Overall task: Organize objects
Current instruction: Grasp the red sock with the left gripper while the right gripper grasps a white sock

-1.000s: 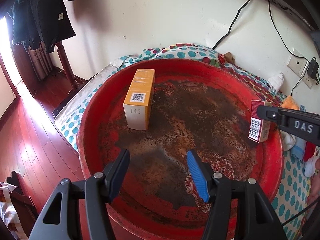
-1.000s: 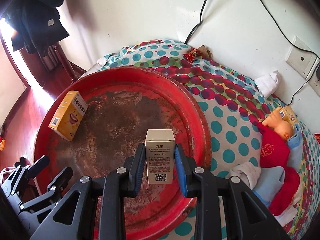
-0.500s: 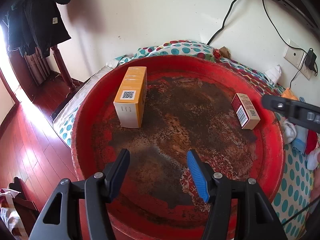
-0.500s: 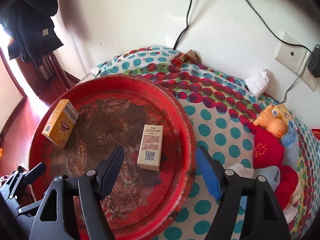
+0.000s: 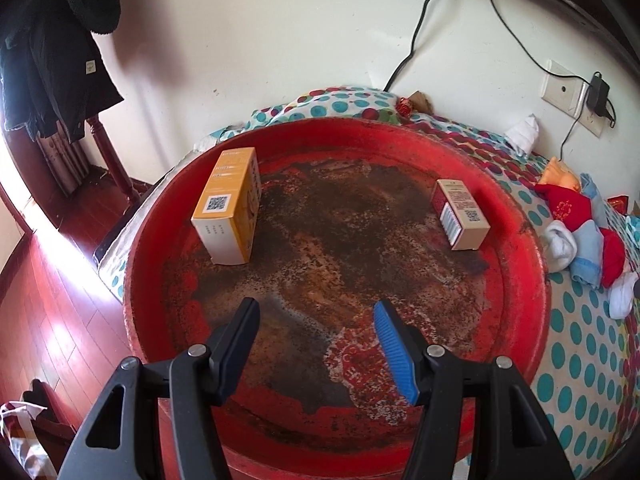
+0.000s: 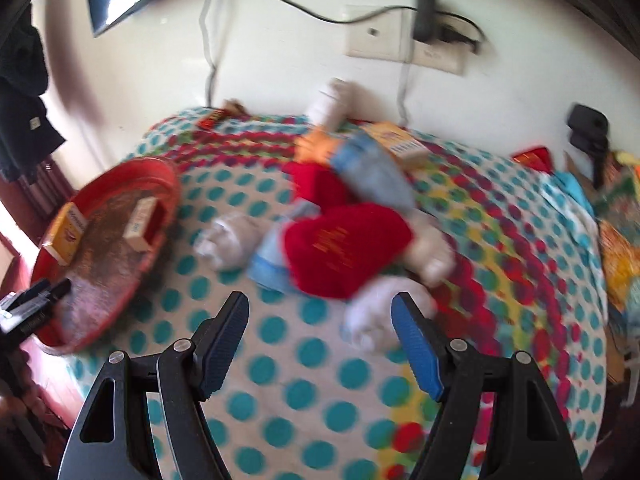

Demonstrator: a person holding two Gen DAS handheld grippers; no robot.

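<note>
Boxes, orange (image 5: 230, 206) and white (image 5: 460, 214), lie well apart in red tray (image 5: 528, 240); left tongs (image 5: 316, 344) spread over it, right tongs (image 6: 320, 340) spread, empty, above doll (image 6: 348, 240) on bed: next grab should square up first.

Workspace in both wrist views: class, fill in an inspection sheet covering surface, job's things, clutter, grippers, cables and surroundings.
Surface: dotted cloth under a worn red tray.
Job's things: orange box and small white box lie apart in the tray; another box lies on the cloth near the wall.
Clutter: heap of red, blue and white clothes.
Grippers: left gripper open above the tray; right gripper open above the cloth, nothing between its fingers.
Cables: black cable down the wall; charger in the socket.
Surroundings: dark coat hanging, red wooden floor.
</note>
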